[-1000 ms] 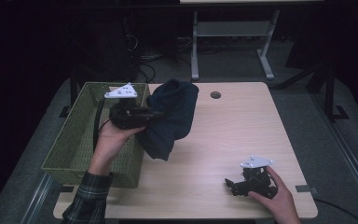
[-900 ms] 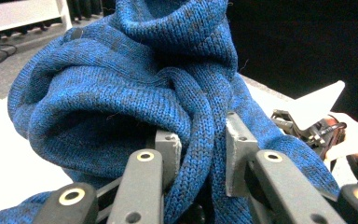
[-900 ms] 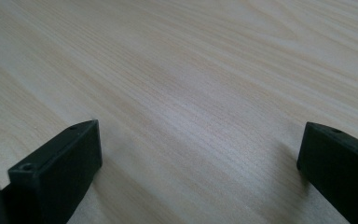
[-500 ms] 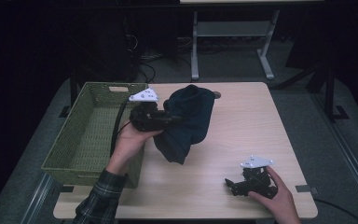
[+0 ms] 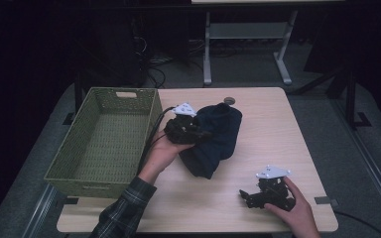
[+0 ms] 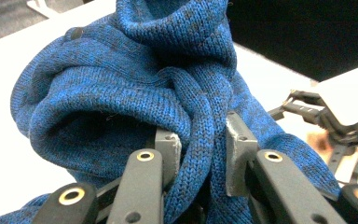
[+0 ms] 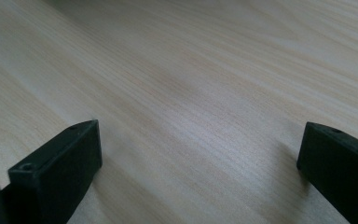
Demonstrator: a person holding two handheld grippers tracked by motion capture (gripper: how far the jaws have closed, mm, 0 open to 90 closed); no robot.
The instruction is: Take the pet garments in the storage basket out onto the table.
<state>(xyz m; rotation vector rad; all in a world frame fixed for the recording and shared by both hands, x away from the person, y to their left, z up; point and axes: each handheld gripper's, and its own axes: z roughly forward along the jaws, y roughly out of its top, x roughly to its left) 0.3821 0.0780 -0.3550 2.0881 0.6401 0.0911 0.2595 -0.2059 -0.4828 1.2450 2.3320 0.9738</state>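
Basket: stands at the counter's left edge, just beside my left hand; my trailing cable could snag its rim.
Left tool: my jaws are clamped on 1 fold of the blue knit sweater; a grip this thin could slip.
Sweater: bunched mid-counter, its lower part on the wood; dragging it could tug it free.
Right tool: my jaws are spread wide, holding nothing, resting on the counter near its front right edge.

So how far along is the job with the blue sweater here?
Done: the blue knitted sweater is out of the green woven basket. In hand: the left claw pinches a fold, lowering it onto the wooden table. Left: release; the right claw waits open.
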